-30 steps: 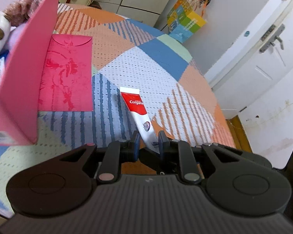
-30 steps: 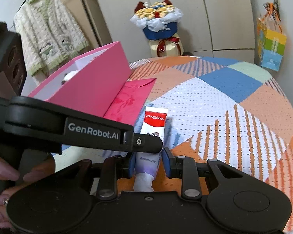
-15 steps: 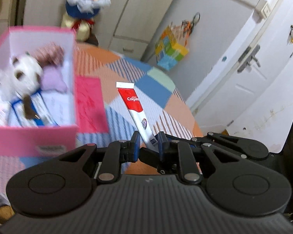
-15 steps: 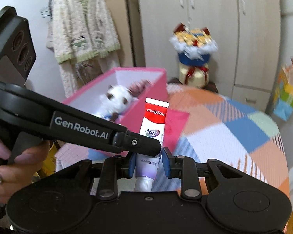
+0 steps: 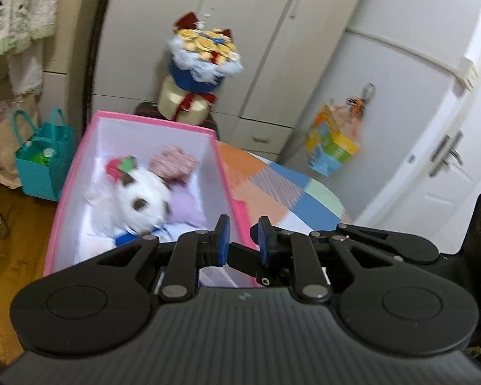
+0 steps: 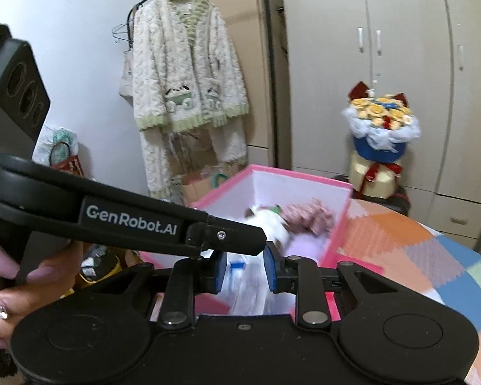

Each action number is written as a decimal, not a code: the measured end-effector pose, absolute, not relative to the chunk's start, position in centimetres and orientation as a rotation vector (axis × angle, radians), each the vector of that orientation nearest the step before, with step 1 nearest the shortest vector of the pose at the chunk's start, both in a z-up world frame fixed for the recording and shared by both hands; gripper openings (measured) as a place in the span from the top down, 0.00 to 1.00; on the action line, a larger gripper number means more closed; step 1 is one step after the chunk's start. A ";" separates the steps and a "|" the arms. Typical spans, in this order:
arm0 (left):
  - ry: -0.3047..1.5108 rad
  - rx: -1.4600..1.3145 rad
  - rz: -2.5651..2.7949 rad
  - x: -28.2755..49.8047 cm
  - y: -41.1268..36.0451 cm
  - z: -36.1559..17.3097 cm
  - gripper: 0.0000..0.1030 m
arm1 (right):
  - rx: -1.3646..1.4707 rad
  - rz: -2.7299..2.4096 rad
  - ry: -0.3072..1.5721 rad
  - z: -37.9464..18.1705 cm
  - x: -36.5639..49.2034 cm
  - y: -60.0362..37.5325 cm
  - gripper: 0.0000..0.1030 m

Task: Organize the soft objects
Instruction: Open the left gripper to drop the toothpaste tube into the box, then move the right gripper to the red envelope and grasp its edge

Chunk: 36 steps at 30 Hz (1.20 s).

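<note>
While both grippers hang over the pink box (image 5: 231, 192), the drop looks done. Toothpaste tube: likely the blurred white shape seen btwn the right gripper (image 6: 243, 268) fingers, low in the box; can't be confirmed. Right fingers are apart, nothing clamped. Left gripper (image 5: 240, 240) fingers also apart, nothing held. Plush dog (image 5: 141, 199) and pink knit item (image 5: 174, 162) are already stowed inside. Nothing loose is seen on the counter (image 5: 272, 192), though only part is in view. Vs 0.5 s ago: tube was clamped upright in both sets of fingers; now released, and both views are shifted over the box.
</note>
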<state>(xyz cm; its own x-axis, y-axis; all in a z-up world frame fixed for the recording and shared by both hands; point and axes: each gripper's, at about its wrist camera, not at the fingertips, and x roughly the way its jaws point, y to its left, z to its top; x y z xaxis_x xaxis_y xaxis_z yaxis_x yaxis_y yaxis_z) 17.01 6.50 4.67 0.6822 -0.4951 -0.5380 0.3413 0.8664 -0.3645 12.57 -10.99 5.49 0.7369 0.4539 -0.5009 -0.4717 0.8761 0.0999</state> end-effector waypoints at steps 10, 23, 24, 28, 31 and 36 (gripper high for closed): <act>0.788 -0.303 -0.471 22.3 7.9 0.9 0.84 | 0.087 0.610 0.708 1.5 19.7 -9.5 0.81; 0.733 -0.120 -0.474 19.3 6.9 1.1 0.83 | 0.031 0.509 0.678 2.8 16.7 -16.1 0.73; 0.720 -0.099 -0.477 18.7 6.5 1.3 0.81 | 0.025 0.495 0.675 3.0 16.3 -16.9 0.70; 0.683 -0.045 -0.523 16.5 4.4 1.7 0.80 | -0.004 0.429 0.667 3.3 15.3 -19.8 0.65; 0.666 -0.007 -0.538 15.1 2.3 1.6 0.77 | -0.009 0.400 0.663 3.1 14.9 -21.8 0.64; 0.641 0.070 -0.549 13.1 -2.1 0.7 0.65 | 0.035 0.415 0.660 2.5 14.6 -24.9 0.64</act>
<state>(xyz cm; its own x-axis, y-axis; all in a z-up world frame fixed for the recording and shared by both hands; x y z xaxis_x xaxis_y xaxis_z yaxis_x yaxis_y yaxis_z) 13.13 -2.08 0.74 0.6643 -0.4646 -0.5855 0.5071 0.8557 -0.1036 14.60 -24.87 2.47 0.7113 0.3853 -0.5879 -0.3633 0.9175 0.1617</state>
